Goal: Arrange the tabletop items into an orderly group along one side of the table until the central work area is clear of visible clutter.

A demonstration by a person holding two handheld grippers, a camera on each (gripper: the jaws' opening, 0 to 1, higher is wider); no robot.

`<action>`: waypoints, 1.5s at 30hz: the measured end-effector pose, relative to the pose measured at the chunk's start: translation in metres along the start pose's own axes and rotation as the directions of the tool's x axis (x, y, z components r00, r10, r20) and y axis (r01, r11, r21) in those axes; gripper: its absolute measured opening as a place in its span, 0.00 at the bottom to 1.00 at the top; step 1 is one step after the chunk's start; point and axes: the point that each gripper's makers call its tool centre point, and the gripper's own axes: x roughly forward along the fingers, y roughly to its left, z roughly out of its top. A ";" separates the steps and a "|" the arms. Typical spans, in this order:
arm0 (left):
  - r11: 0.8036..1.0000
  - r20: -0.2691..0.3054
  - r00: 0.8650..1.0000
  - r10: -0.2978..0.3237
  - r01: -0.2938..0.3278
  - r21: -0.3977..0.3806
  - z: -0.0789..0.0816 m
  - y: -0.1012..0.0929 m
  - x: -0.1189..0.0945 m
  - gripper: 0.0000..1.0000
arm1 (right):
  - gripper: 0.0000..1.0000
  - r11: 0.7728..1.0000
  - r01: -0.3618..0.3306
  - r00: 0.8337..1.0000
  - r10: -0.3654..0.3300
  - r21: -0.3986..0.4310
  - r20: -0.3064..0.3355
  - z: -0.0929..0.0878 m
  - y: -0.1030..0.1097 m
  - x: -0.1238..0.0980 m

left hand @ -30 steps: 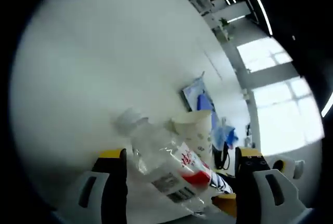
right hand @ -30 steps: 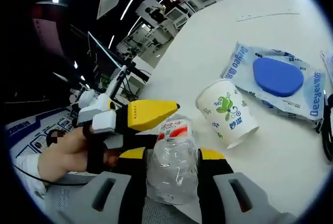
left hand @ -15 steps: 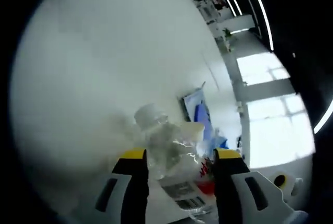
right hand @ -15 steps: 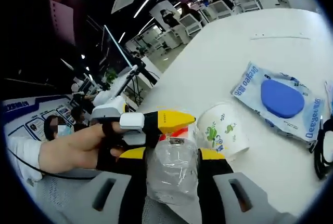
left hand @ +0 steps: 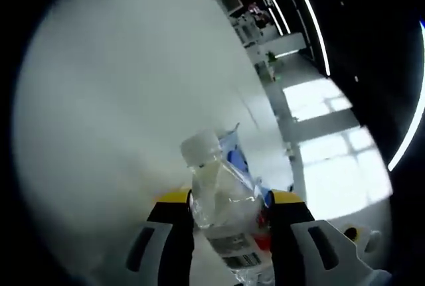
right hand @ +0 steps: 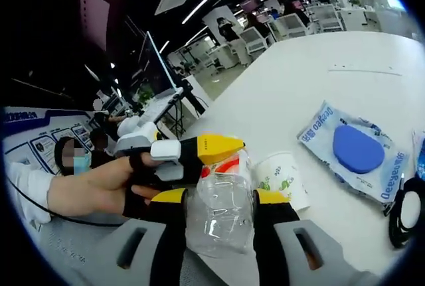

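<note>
A clear plastic bottle (left hand: 224, 214) with a white cap and a red-and-white label is gripped at both ends. My left gripper (left hand: 229, 197) is shut on its upper body, just below the neck. In the right gripper view my right gripper (right hand: 219, 197) is shut on the bottle's base (right hand: 218, 218), and the left gripper (right hand: 211, 148), held by a gloved hand, clamps the labelled part from the left. A white paper cup (right hand: 284, 178) with green print stands just right of the bottle. A blue wet-wipes pack (right hand: 353, 150) lies flat beyond the cup.
The white table (right hand: 292, 80) stretches away to the far side. A black cable (right hand: 404, 210) lies at the right edge beside the wipes pack. The pack's corner (left hand: 236, 158) peeks out behind the bottle. Office desks and chairs stand beyond the table.
My left gripper's jaws have come together on the bottle. The bottle has swung more upright in the left gripper view and now covers the cup. My right gripper has kept its hold.
</note>
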 end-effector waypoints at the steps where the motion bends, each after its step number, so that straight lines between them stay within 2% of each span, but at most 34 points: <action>1: 1.000 0.003 1.000 -0.004 0.004 0.018 -0.001 -0.004 -0.001 0.39 | 0.36 1.000 -0.002 1.000 0.002 -0.002 0.000 0.001 0.000 0.000; 6: 0.995 0.014 0.999 -0.039 0.037 0.091 0.012 -0.020 -0.006 0.38 | 0.38 0.999 -0.032 0.999 0.032 -0.010 0.012 0.008 0.007 -0.004; 10: 0.973 0.017 0.999 -0.044 0.039 0.228 0.018 -0.033 -0.010 0.37 | 0.38 0.995 -0.057 0.998 0.058 -0.076 0.010 0.012 0.013 -0.009; 14: 0.964 0.043 0.991 -0.128 0.113 0.242 0.024 -0.054 -0.011 0.36 | 0.39 0.996 -0.063 0.997 0.066 -0.061 0.035 0.022 0.011 -0.016; 17: 0.940 0.030 0.988 -0.148 0.132 0.314 0.027 -0.062 -0.009 0.35 | 0.40 0.994 -0.072 0.995 0.077 -0.078 0.058 0.030 0.008 -0.027; 22: 0.911 0.009 0.988 -0.156 0.140 0.389 0.027 -0.065 -0.005 0.34 | 0.41 0.993 -0.068 0.991 0.078 -0.093 0.107 0.048 -0.005 -0.047; 25: 0.852 -0.002 0.987 -0.162 0.141 0.504 0.031 -0.071 -0.003 0.34 | 0.42 0.996 -0.067 0.984 0.075 -0.054 0.162 0.064 -0.015 -0.060; 26: 0.827 -0.002 0.988 -0.152 0.129 0.547 0.032 -0.073 -0.004 0.34 | 0.42 0.998 -0.060 0.981 0.066 -0.036 0.184 0.071 -0.022 -0.066; 27: 0.788 -0.003 0.989 -0.150 0.122 0.603 0.030 -0.079 -0.004 0.34 | 0.42 0.998 -0.054 0.981 0.059 -0.028 0.187 0.074 -0.025 -0.069; 29: 0.737 -0.011 0.990 -0.139 0.111 0.666 0.032 -0.081 -0.002 0.33 | 0.43 0.998 -0.037 0.977 0.045 -0.041 0.209 0.085 -0.028 -0.075; 31: 0.718 -0.014 0.989 -0.146 0.116 0.686 0.031 -0.084 0.000 0.33 | 0.43 0.998 -0.045 0.973 0.056 -0.051 0.225 0.096 -0.025 -0.078; 33: 0.720 -0.012 0.989 -0.149 0.116 0.684 0.033 -0.082 0.000 0.33 | 0.43 0.997 -0.062 0.967 0.073 -0.053 0.246 0.107 -0.019 -0.077; 35: 0.707 -0.013 0.988 -0.152 0.118 0.697 0.033 -0.083 0.000 0.33 | 0.44 0.995 -0.076 0.965 0.088 -0.061 0.248 0.114 -0.013 -0.073; 38: 0.608 -0.022 0.987 -0.161 0.117 0.785 0.033 -0.093 -0.001 0.33 | 0.48 0.989 -0.103 0.967 0.123 -0.102 0.221 0.121 -0.001 -0.064; 40: 0.557 -0.031 0.985 -0.170 0.122 0.822 0.028 -0.100 -0.003 0.33 | 0.49 0.985 -0.119 0.969 0.142 -0.122 0.201 0.124 0.007 -0.057; 44: 0.530 -0.058 0.981 -0.183 0.149 0.835 0.022 -0.106 -0.003 0.33 | 0.49 0.976 -0.149 0.969 0.176 -0.158 0.173 0.133 0.017 -0.046; 45: 0.509 -0.070 0.980 -0.187 0.157 0.846 0.018 -0.108 -0.004 0.33 | 0.49 0.975 -0.150 0.969 0.179 -0.166 0.170 0.135 0.018 -0.044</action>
